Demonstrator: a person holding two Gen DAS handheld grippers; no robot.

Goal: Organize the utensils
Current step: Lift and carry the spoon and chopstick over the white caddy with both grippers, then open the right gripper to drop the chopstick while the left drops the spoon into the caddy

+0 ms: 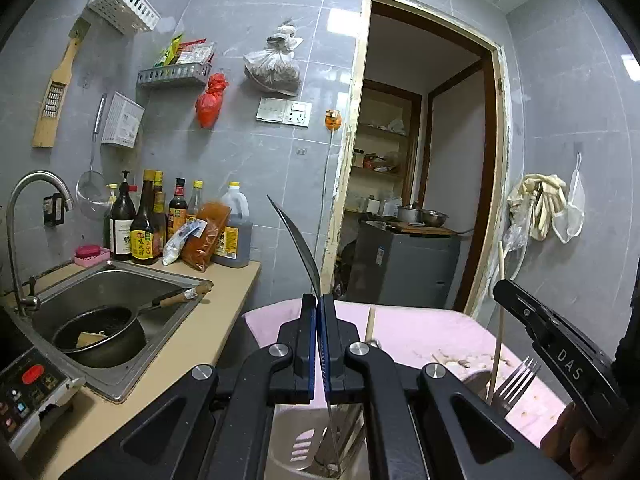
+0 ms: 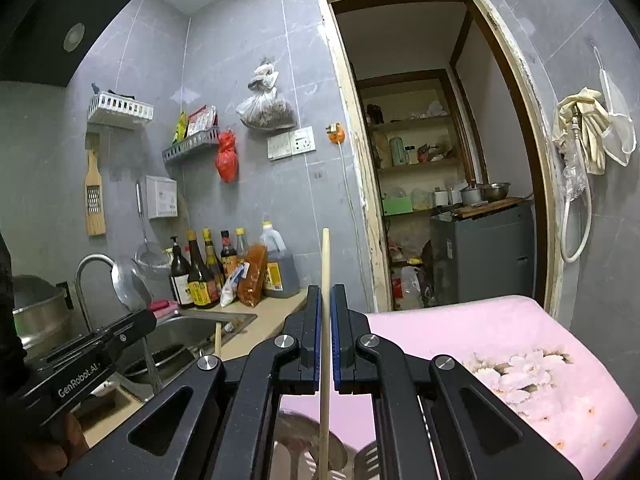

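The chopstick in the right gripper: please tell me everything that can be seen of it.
The chopstick is a thin, straight, pale stick that looks like wood or bamboo. It stands nearly upright, clamped between the shut blue-edged pads of the right gripper. Its blunt top rises above the fingers; its lower part runs down toward a pale slotted utensil holder and leaves the picture. In the left wrist view it shows as a thin pale line near a fork. Whether its tip touches the holder cannot be seen.

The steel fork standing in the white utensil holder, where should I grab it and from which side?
Grip the steel fork on its neck just below the tines, coming from above. It stands tines-up in the white utensil holder, handle buried, beside a wooden chopstick.
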